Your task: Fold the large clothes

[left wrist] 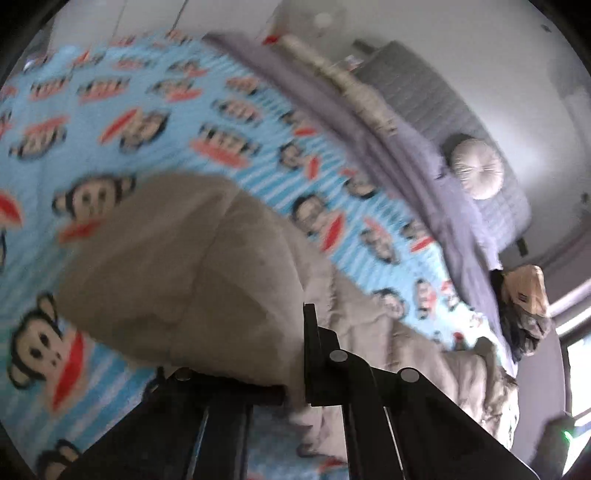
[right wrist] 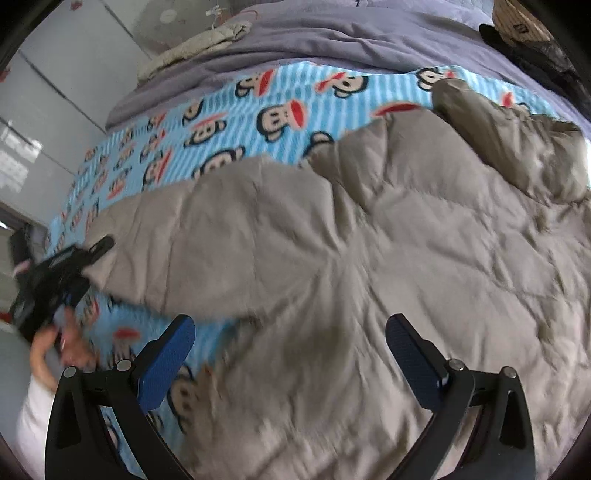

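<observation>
Both claws are over the bed. Left gripper (left wrist: 299, 369) has its jaws closed together on a fold of the grey padded jacket (right wrist: 332, 258); the cloth rises in a soft hump just in front of its black fingers, and in the right wrist view this gripper (right wrist: 94, 251) sits at the far left edge of the jacket, held by a hand (right wrist: 62, 343) with a white sleeve. Right gripper (right wrist: 291, 343) hangs above the jacket with its jaws wide apart, the blue pads (right wrist: 170, 362) on both sides, and nothing is between them.

The jacket is spread on the blue blanket (right wrist: 221, 110) with the monkey faces, and it covers the near and right part of it. One grey sleeve (right wrist: 498, 136) lies folded at the far right. Behind the blanket a purple duvet (right wrist: 332, 33) lies across the bed. In the left wrist view a round pale cushion (left wrist: 476, 168) rests against a grey padded headboard (left wrist: 424, 85).
</observation>
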`<state>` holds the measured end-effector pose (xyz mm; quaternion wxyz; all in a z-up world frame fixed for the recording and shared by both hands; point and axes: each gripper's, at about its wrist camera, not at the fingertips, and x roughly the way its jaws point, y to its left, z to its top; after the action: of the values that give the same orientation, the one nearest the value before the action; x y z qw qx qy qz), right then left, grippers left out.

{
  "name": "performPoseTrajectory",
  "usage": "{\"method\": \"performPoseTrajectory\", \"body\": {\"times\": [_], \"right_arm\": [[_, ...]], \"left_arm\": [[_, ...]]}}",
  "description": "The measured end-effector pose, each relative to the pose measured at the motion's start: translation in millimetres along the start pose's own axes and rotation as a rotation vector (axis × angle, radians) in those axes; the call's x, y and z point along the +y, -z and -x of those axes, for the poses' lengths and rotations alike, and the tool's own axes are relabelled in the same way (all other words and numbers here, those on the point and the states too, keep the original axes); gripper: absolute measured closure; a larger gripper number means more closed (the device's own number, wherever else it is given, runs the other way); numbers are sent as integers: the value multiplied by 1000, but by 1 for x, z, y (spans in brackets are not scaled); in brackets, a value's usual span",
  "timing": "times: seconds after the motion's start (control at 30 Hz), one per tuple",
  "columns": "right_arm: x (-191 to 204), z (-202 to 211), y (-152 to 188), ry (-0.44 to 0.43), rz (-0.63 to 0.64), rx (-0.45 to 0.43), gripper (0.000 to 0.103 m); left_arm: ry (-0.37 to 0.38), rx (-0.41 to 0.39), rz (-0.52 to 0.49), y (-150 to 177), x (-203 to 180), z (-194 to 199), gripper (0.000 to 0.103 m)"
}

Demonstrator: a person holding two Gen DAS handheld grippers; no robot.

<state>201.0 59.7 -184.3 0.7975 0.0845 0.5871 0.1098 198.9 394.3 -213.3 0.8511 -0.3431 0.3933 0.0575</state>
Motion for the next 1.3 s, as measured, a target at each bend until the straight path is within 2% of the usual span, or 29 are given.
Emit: {"method": "performPoseTrajectory", "body": {"times": [0.07, 0.13, 0.17, 0.2, 0.27, 0.37, 0.47, 0.53, 0.6, 0.7, 0.77, 0.8, 0.9, 0.97, 1.07, 1.13, 1.17, 1.2, 1.23, 1.27, 1.3], "right_arm": [[1, -10, -8, -21, -30, -22, 3], [1, -23, -14, -71, -59, -27, 32], [1, -32, -15, -108, -76, -3, 73], [0, -43, -16, -146, -103, 31, 97], [-3, -62, -16, -206, -157, 65, 97], [-7, -86, -16, -213, -173, 95, 97], [-19, -100, -19, -279, -216, 140, 99], [-27, -94, -19, -328, -248, 149, 99], [-40, -76, -16, -354, -257, 118, 99], [-73, -43, -3, -322, -287, 58, 99], [-101, -16, 4, -266, -303, 9, 99], [-117, -2, 9, -229, -311, -16, 99], [-167, 32, 22, -107, -347, -70, 99], [-192, 46, 31, -46, -373, -81, 98], [-218, 56, 44, 15, -407, -76, 97], [-228, 60, 49, 34, -420, -71, 97], [-240, 67, 51, 32, -423, -69, 97], [-245, 68, 53, 35, -425, -70, 97], [-248, 68, 58, 39, -424, -71, 97], [-248, 69, 60, 44, -421, -72, 97], [-251, 70, 60, 48, -418, -75, 96]], "left_arm": [[30, -31, -35, -7, -11, 17, 96], [62, -61, -83, -14, -27, 32, 96], [77, -68, -102, -14, -34, 38, 96], [98, -73, -129, -14, -46, 44, 96], [134, -75, -186, -12, -67, 53, 96], [192, -61, -291, 0, -110, 55, 96], [258, -43, -390, 20, -162, 56, 96], [295, -14, -468, 40, -201, 54, 96], [328, 15, -544, 63, -236, 52, 96], [365, 82, -661, 111, -291, 38, 96], [358, 123, -728, 146, -318, 23, 96], [351, 169, -764, 167, -331, 10, 96], [272, 268, -856, 225, -353, -23, 96], [189, 310, -923, 260, -359, -42, 96], [53, 321, -1060, 302, -358, -57, 96], [13, 298, -1115, 315, -359, -55, 95], [0, 285, -1134, 318, -359, -52, 89], [8, 293, -1138, 320, -358, -52, 59], [26, 305, -1130, 320, -357, -48, 21], [30, 279, -1119, 319, -354, -41, 11], [35, 257, -1118, 317, -354, -36, 8]]}}
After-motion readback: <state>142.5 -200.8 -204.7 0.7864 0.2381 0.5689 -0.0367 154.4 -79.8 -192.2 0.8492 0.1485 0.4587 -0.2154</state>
